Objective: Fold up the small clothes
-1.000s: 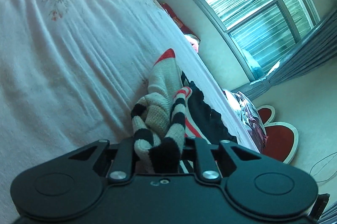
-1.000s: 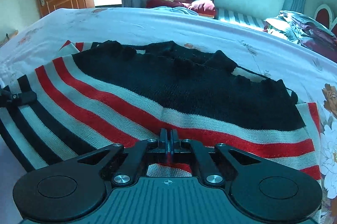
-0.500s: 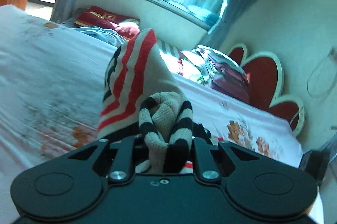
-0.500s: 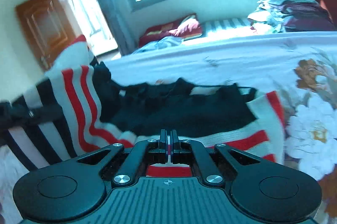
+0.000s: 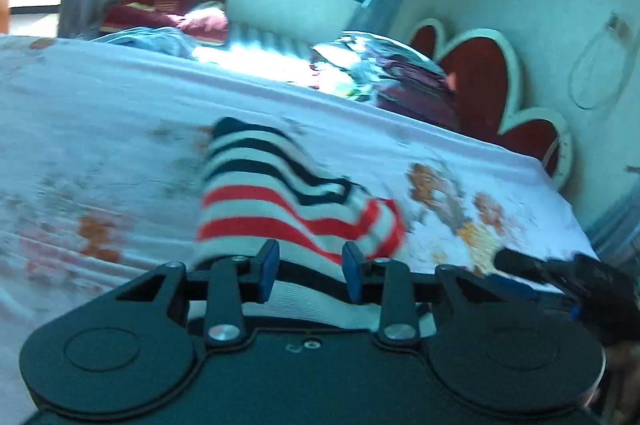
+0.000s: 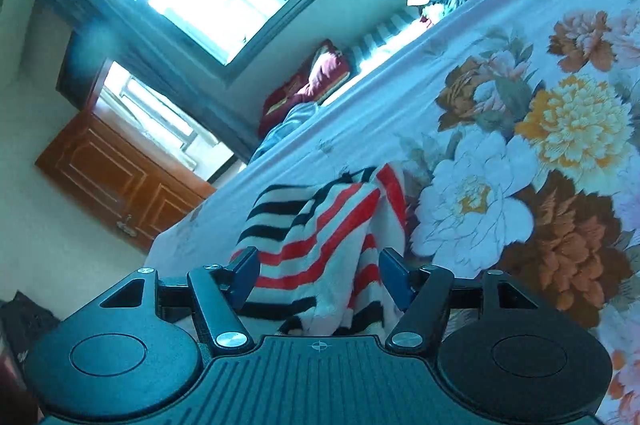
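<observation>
A knitted sweater (image 5: 280,193) with red, black and white stripes lies folded over in a heap on the flowered bed sheet (image 5: 100,129). My left gripper (image 5: 310,267) hovers at its near edge. Its jaws are opening, the blue pads stand apart, and the cloth lies loose between and beyond them. In the right wrist view the same sweater (image 6: 320,225) lies ahead of my right gripper (image 6: 320,275). Those jaws are opening wide, with the cloth under the gap and neither pad pressing on it. The black body of the sweater is hidden under the striped fold.
A red heart-shaped headboard (image 5: 480,73) stands at the bed's right end, with a pile of clothes (image 5: 400,73) beside it. Red pillows (image 5: 168,13) lie under the window. A wooden door (image 6: 112,181) is beyond the bed's far side. Big printed flowers (image 6: 560,129) cover the sheet to the right.
Both grippers were shut on the sweater and now stand open, with the cloth let go. The lifted striped part has come down onto the bed. Both views have swung and rolled.
</observation>
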